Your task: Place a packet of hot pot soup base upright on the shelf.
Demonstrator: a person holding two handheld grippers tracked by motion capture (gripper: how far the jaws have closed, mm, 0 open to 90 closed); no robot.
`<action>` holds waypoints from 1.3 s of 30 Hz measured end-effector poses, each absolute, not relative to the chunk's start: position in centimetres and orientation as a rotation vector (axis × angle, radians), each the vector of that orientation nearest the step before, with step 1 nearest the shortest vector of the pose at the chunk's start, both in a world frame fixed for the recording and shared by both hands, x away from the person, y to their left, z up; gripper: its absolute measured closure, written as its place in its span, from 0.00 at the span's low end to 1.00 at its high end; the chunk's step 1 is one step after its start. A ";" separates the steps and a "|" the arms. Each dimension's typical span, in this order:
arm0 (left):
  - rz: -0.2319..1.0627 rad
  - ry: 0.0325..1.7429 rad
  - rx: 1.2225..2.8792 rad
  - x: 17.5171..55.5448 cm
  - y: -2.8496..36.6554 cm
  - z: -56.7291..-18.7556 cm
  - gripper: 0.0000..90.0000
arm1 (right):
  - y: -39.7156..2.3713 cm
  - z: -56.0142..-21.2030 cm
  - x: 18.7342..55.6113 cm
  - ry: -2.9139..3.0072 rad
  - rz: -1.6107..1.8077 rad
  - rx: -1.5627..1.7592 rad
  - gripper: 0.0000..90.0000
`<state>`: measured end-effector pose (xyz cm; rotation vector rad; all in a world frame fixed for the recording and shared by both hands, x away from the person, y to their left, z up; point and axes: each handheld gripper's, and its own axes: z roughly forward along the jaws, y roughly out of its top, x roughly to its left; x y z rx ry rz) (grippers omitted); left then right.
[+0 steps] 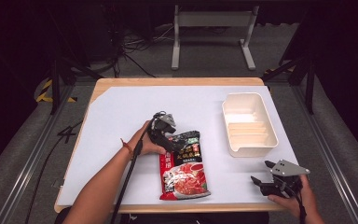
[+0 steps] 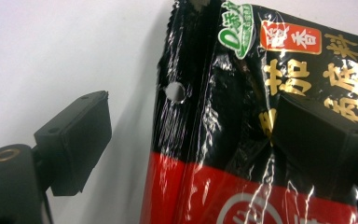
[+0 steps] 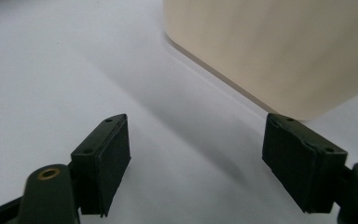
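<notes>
From above, the person's left hand (image 1: 145, 140) holds the left gripper (image 1: 168, 135) at the upper left corner of a sauce packet (image 1: 184, 165) that lies flat near the middle of the white tabletop (image 1: 121, 116), its black end pointing away from the person and its red printed end toward the front edge. That view is too small to tell how the fingers sit on the packet. The left gripper view settles it: the fingers are spread wide, one finger (image 2: 77, 140) over bare white surface just beside the packet's (image 2: 242, 116) crimped edge, the other (image 2: 321, 140) lying over the black face with its gold characters. A small punched hole, a green round label and a red label show near the packet's top here, detail lost from above. Whether the far finger presses the film cannot be told.

Further right stands a cream plastic bin (image 1: 248, 123), ribbed on its floor, well apart from the packet. Near the front right corner the right hand (image 1: 296, 198) holds the right gripper (image 1: 263, 172), pointing toward the bin's near end. The right gripper view shows its fingers (image 3: 105, 161) parted with only white tabletop between them, and the bin's (image 3: 270, 51) smooth rounded outer wall just ahead, which the high view gives only as a rim.
</notes>
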<state>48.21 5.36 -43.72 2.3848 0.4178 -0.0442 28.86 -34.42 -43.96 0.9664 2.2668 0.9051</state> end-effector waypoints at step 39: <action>0.264 0.353 2.084 45.4 5.8 -30.7 0.96 | -34.5 -43.9 28.9 2.244 0.858 0.962 0.25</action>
